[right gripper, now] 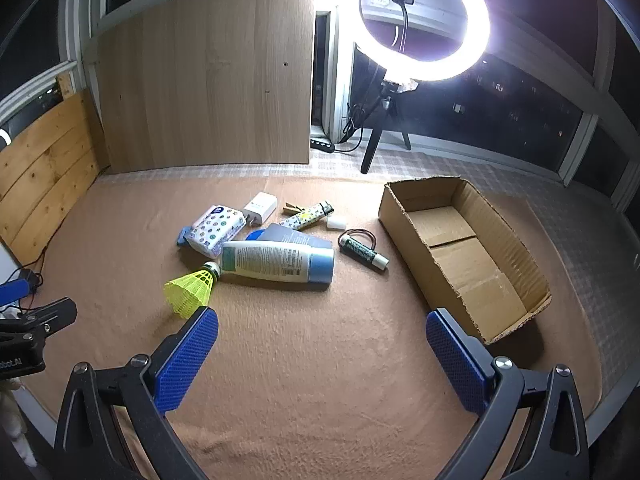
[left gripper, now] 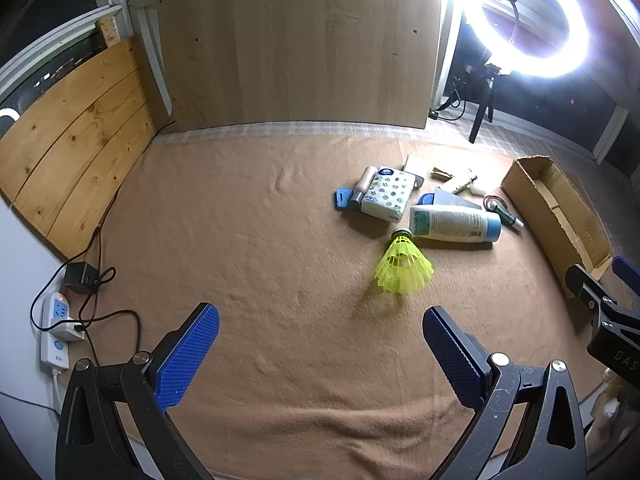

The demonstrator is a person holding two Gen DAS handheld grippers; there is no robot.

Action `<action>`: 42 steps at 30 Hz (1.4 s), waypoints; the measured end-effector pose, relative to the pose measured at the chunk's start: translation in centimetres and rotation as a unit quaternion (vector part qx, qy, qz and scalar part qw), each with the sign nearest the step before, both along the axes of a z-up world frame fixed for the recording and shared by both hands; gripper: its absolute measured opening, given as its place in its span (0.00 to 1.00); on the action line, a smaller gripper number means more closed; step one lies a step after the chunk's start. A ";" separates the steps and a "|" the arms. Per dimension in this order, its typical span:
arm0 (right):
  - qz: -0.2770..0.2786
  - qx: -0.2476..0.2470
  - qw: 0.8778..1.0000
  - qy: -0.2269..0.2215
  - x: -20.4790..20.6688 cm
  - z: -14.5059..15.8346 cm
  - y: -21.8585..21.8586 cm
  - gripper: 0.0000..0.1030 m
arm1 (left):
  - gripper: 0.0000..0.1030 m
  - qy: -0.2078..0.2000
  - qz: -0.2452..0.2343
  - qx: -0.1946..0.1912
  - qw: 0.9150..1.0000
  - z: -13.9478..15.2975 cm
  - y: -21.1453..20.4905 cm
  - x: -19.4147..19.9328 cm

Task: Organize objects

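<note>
Fig.: left gripper [left gripper: 320,354] & right gripper [right gripper: 322,356] hung wide open, empty; clutter incl. shuttlecock [right gripper: 192,286] lay beside cardboard box [right gripper: 472,272], presumably its destination.

I see a tan blanket [right gripper: 304,340] covering the work surface, rumpled in places. Behind it stands a pale wood panel [right gripper: 208,80], upright. Knotty pine boards [left gripper: 76,136] close the left side. A lit ring light [right gripper: 424,20] on a tripod [right gripper: 380,128] glares at the back right. Dark windows [right gripper: 520,96] behind it; night outside. Power strip [left gripper: 56,332] and black cables at far left.
</note>
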State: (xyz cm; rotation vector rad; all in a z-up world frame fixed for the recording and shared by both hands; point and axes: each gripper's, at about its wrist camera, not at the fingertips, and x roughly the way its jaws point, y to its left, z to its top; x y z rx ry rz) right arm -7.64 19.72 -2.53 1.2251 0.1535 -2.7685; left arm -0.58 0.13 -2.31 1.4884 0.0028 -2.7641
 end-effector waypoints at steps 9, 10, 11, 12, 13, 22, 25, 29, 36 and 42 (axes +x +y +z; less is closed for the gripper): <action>0.002 -0.011 1.000 -0.020 -0.3 -0.7 0.2 0.99 | 1.00 -0.002 0.008 0.002 1.000 -0.2 0.0 0.0; 0.001 -0.009 1.000 -0.019 -0.2 -0.8 0.2 0.99 | 1.00 -0.002 0.008 0.002 1.000 -0.2 -0.1 0.0; 0.000 -0.006 1.000 -0.018 -0.1 -0.8 0.2 0.99 | 1.00 -0.002 0.008 0.002 1.000 -0.3 -0.1 0.0; 0.000 -0.005 1.000 -0.017 -0.1 -0.8 0.2 0.99 | 1.00 -0.003 0.010 0.002 1.000 -0.2 0.0 0.0; -0.002 -0.003 1.000 -0.015 -0.1 -0.8 0.2 0.99 | 1.00 -0.003 0.012 0.003 1.000 -0.2 0.0 0.0; -0.008 0.003 1.000 -0.009 0.0 -0.6 0.2 0.99 | 1.00 0.000 0.081 0.003 0.997 -0.1 0.1 0.5; -0.009 0.004 1.000 -0.008 0.1 -0.6 0.2 0.99 | 1.00 0.000 0.081 0.003 0.997 -0.1 0.2 0.5; -0.009 0.006 1.000 -0.006 0.1 -0.5 0.2 0.99 | 1.00 0.002 0.081 0.003 0.997 0.0 0.3 0.6; -0.007 0.006 1.000 -0.006 0.1 -0.3 0.2 0.99 | 1.00 0.003 0.078 0.003 0.997 0.2 0.4 0.6; -0.006 0.006 1.000 -0.007 0.0 -0.3 0.2 0.99 | 1.00 0.004 0.080 0.003 0.997 0.4 0.5 0.5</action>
